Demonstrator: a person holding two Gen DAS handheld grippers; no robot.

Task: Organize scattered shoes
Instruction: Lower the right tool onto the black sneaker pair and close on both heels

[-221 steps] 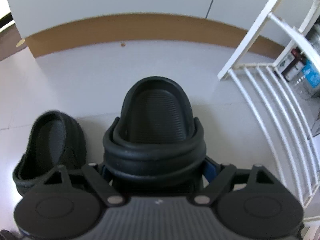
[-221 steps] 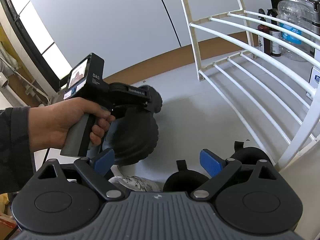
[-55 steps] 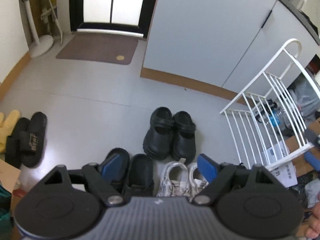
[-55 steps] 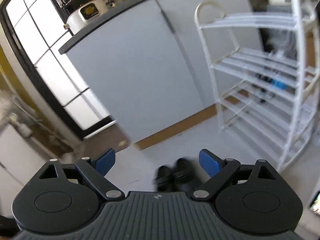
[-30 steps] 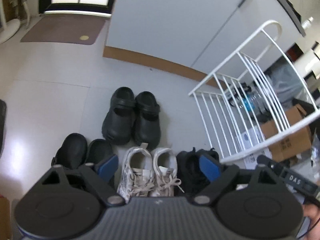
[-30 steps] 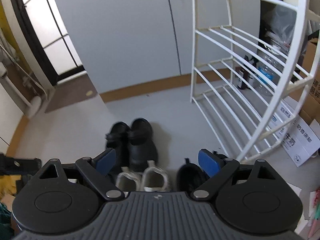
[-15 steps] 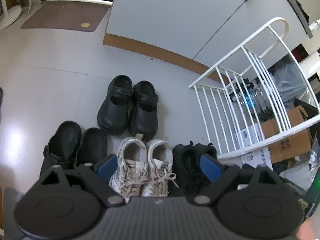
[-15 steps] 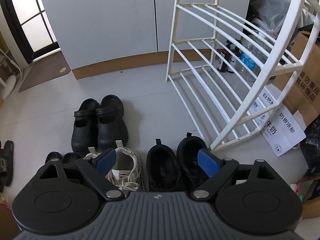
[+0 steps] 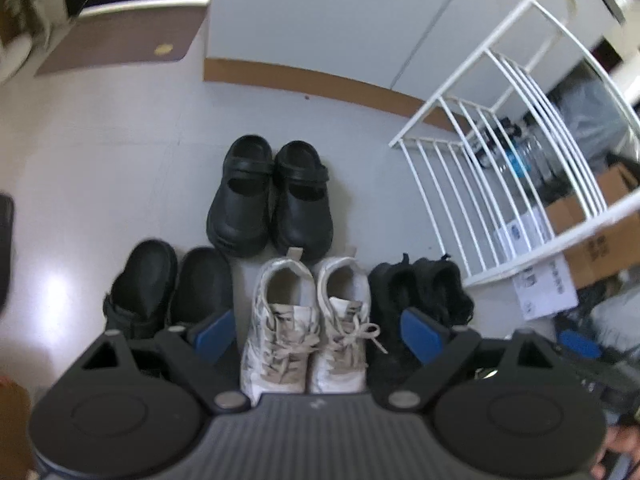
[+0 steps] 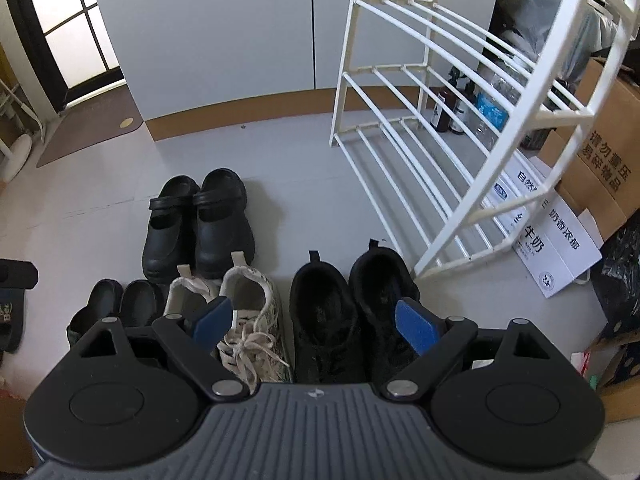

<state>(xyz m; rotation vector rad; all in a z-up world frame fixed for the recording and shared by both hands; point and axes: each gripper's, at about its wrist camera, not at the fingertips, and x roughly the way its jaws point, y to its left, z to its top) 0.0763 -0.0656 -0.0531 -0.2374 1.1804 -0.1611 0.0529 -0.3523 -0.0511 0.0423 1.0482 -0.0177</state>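
Pairs of shoes stand lined up on the pale floor. Black strap clogs (image 9: 270,196) (image 10: 200,224) sit furthest out. Nearer lie small black slip-ons (image 9: 172,288) (image 10: 116,300), white laced sneakers (image 9: 312,312) (image 10: 244,308) and black sneakers (image 9: 420,296) (image 10: 352,304), side by side in a row. My left gripper (image 9: 316,336) hangs open high above the white sneakers, holding nothing. My right gripper (image 10: 314,322) is open and empty too, above the black sneakers. A corner of the right gripper and a hand (image 9: 612,440) show at the left view's lower right.
A white wire shoe rack (image 10: 440,128) (image 9: 500,152) stands right of the shoes, with bottles (image 10: 452,112) behind it. Cardboard boxes (image 10: 600,168) and a white carton (image 10: 556,248) lie at the right. A brown mat (image 9: 120,40) lies by the door. Black sandals (image 10: 12,312) sit far left.
Both grippers, raised high above the floor, have tilted slightly and drifted; the shoes appear a bit nearer and more centred. No shoe has moved in the last second.
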